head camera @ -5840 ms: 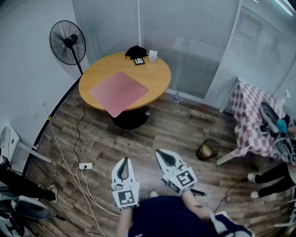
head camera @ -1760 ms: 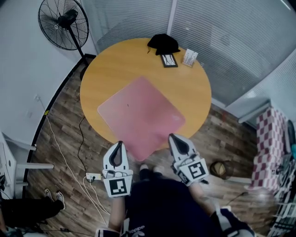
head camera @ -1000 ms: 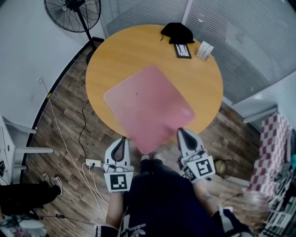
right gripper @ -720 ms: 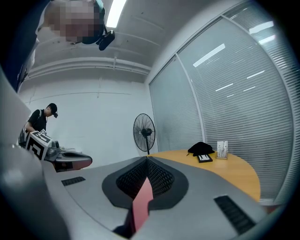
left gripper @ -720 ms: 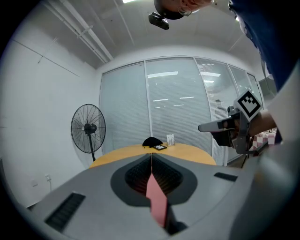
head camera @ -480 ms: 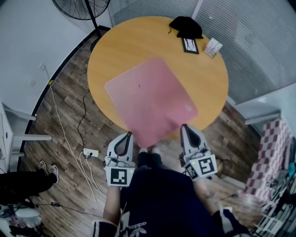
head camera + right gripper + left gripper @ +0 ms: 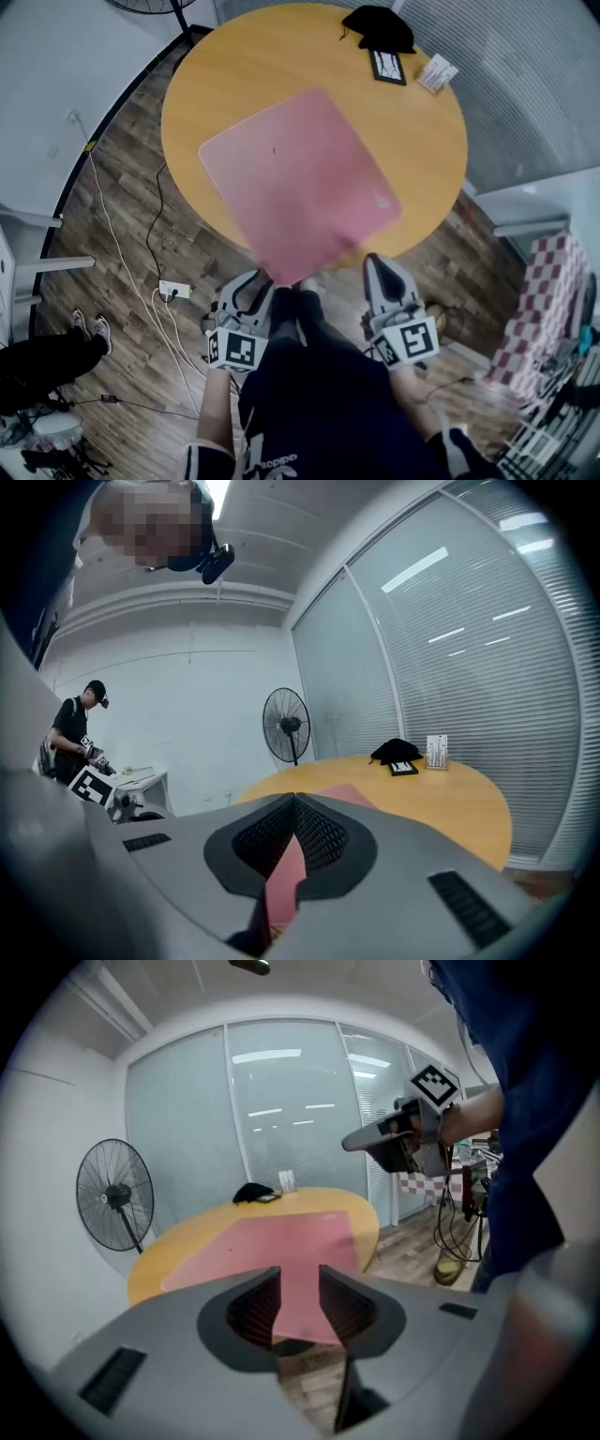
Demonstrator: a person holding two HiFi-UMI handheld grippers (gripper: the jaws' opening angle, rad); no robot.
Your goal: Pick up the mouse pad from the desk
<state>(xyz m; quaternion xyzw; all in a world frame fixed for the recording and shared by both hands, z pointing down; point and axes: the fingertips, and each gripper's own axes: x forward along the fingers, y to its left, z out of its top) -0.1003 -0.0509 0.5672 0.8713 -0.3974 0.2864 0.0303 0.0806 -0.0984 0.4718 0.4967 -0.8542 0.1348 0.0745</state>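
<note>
A large pink mouse pad (image 7: 300,178) lies on the round wooden table (image 7: 216,66), its near corner hanging over the table's edge. My left gripper (image 7: 255,281) hangs just short of that corner. Its jaws have just been opening and stand apart with nothing between them. In the left gripper view the pad (image 7: 281,1241) shows beyond the gap of the left gripper (image 7: 300,1299). My right gripper (image 7: 376,264) hovers off the table's near right edge, shut and holding nothing. In the right gripper view the pad (image 7: 281,883) lies beyond the right gripper (image 7: 293,801).
A black cloth (image 7: 380,26), a small framed card (image 7: 386,66) and a white card stand (image 7: 438,73) sit at the table's far side. A fan (image 7: 114,1194) stands to the left. A power strip (image 7: 173,291) and cables lie on the floor. A checkered table (image 7: 539,300) is at right.
My left gripper has dropped lower toward the pad's overhanging corner and its jaws have opened. The right gripper has barely shifted. The table now fills more of the head view.
</note>
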